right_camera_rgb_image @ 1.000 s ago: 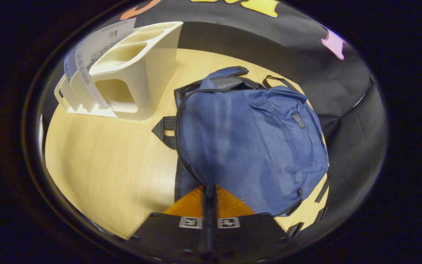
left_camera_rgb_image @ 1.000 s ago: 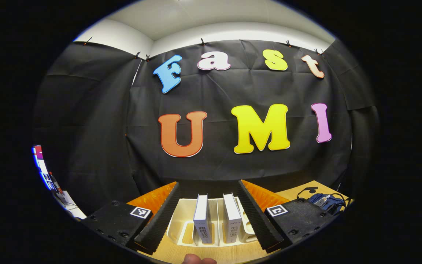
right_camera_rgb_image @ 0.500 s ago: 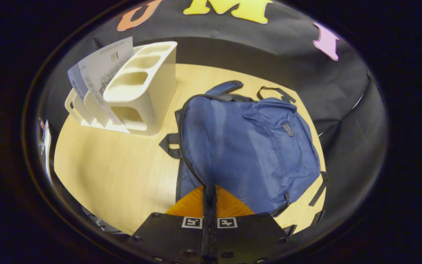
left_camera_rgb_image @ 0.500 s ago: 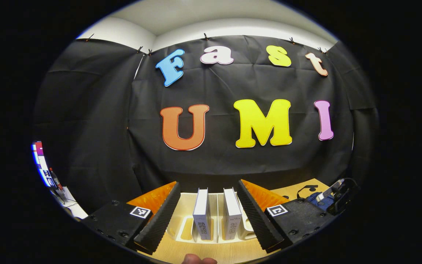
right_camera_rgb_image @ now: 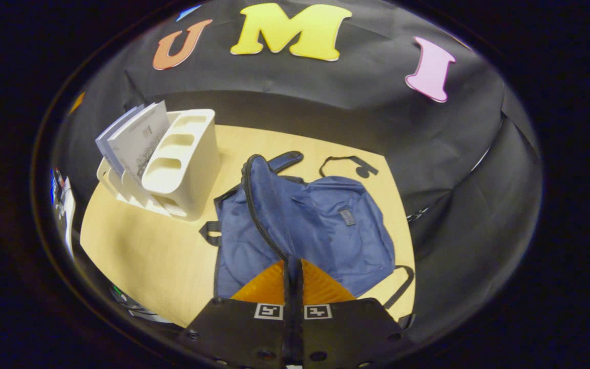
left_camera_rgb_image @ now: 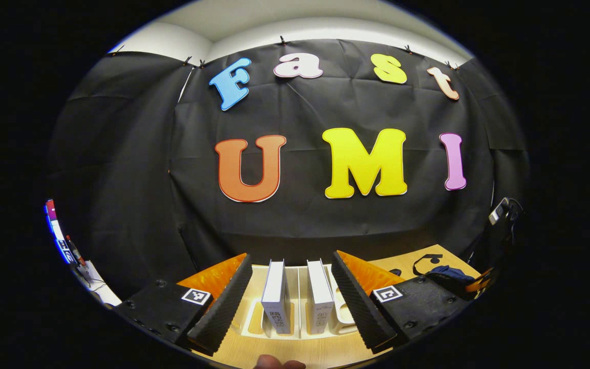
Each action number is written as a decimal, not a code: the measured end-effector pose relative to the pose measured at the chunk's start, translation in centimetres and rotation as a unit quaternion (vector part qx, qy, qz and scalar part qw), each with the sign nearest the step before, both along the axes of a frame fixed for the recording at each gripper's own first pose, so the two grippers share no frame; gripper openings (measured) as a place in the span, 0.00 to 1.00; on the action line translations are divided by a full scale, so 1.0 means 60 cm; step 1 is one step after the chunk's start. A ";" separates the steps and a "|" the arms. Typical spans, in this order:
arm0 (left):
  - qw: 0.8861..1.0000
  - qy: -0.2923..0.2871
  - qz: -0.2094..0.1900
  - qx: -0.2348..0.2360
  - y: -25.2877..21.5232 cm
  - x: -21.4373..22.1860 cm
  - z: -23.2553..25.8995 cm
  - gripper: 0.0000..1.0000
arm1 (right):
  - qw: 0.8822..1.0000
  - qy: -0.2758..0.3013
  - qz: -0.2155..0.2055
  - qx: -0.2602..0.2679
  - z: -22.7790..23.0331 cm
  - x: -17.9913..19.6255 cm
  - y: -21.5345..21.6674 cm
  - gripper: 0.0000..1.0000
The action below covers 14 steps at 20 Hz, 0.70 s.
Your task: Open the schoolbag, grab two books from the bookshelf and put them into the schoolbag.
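Between my left tongs, spread wide and holding nothing, two books stand upright in the cream rack, neither taken out yet. Beside that rack, my right tongs are pressed together just above the blue schoolbag lying flat on the table; I cannot tell if they pinch its zip. Beyond them the zip curves off, so I judge the opening unfinished and both books left to move.

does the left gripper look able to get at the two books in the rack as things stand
Probably yes: the left gripper is open, its fingers either side of both upright books in the cream rack, with nothing in between.
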<state>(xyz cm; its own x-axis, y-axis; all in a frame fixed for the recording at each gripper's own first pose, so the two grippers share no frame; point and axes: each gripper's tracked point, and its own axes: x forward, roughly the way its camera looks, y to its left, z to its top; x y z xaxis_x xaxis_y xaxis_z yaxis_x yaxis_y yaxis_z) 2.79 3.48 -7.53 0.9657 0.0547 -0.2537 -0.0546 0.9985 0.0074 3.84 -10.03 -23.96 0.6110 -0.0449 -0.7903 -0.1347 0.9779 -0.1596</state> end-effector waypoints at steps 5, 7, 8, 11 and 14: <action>1.000 0.022 -0.008 0.004 -0.012 0.026 -0.003 0.99 | 1.000 -0.017 -0.026 -0.004 0.037 0.040 -0.092 0.00; 0.999 0.043 -0.022 -0.007 -0.028 0.040 -0.007 0.99 | 0.999 -0.022 -0.025 -0.012 0.047 0.056 -0.118 0.00; 0.998 0.056 -0.030 -0.014 -0.037 0.050 -0.012 0.99 | 0.999 -0.023 -0.025 -0.012 0.050 0.063 -0.127 0.00; 0.993 0.099 -0.054 -0.018 -0.057 0.079 -0.029 0.98 | 0.999 -0.019 -0.026 -0.006 0.047 0.077 -0.154 0.00; 0.981 0.172 -0.086 -0.021 -0.077 0.103 -0.065 0.99 | 0.999 -0.016 -0.031 0.011 0.041 0.085 -0.171 0.00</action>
<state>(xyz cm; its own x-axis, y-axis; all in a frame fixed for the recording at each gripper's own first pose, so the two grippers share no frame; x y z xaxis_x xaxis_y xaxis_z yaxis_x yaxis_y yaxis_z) 8.95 -1.17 -11.41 0.8167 -0.1187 -0.5647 0.1131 0.9926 -0.0451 8.91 -20.29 -21.50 0.6333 -0.0653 -0.7712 -0.0695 0.9876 -0.1407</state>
